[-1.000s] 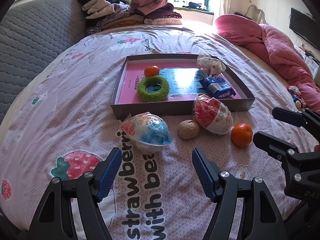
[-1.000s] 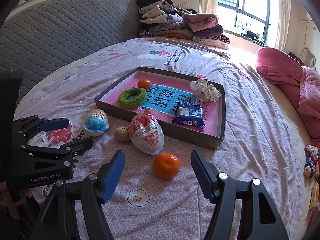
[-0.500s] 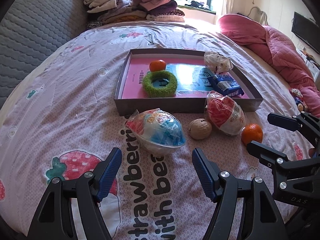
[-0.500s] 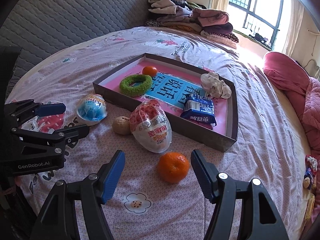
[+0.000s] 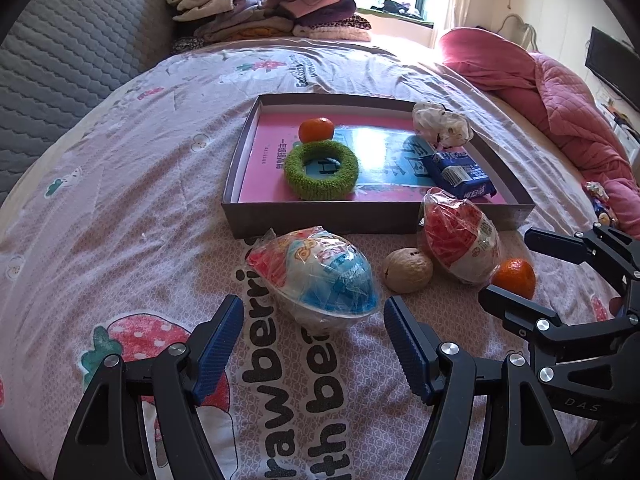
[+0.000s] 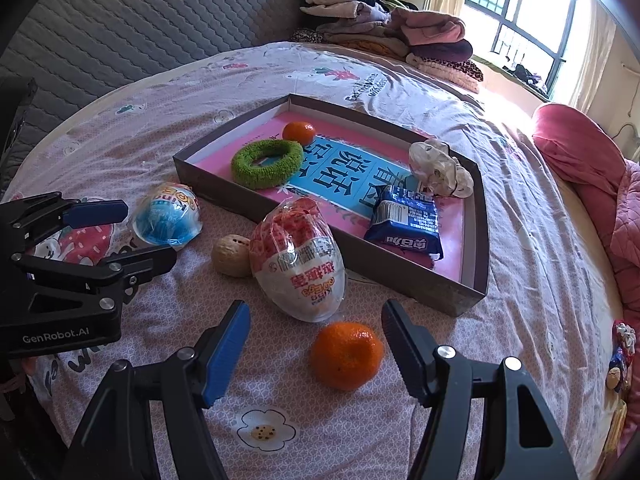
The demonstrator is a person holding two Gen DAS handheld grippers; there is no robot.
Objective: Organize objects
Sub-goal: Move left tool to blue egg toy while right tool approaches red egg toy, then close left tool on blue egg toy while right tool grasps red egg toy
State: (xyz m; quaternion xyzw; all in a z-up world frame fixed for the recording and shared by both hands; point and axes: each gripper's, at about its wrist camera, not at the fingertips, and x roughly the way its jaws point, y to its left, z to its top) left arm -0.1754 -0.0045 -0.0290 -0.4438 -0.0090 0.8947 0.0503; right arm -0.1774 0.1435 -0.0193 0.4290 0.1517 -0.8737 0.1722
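Left gripper (image 5: 314,334): spread, empty, before blue egg (image 5: 316,276).
Right gripper (image 6: 316,338): spread, empty, around tangerine (image 6: 346,354).
Place: bed (image 5: 120,200), near box's (image 5: 320,222) front edge.
Handling: egg likely light, wrapper slippery, grip sides; tangerine soft, squeeze gently.

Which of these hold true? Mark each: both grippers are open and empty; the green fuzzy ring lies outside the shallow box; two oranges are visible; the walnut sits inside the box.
1. Both the left gripper and the right gripper are open and empty. True.
2. The green fuzzy ring lies outside the shallow brown cardboard box. False: it lies inside.
3. Two oranges show. True: one in the box, one on the bedsheet.
4. The tan walnut sits inside the box. False: it rests on the sheet.
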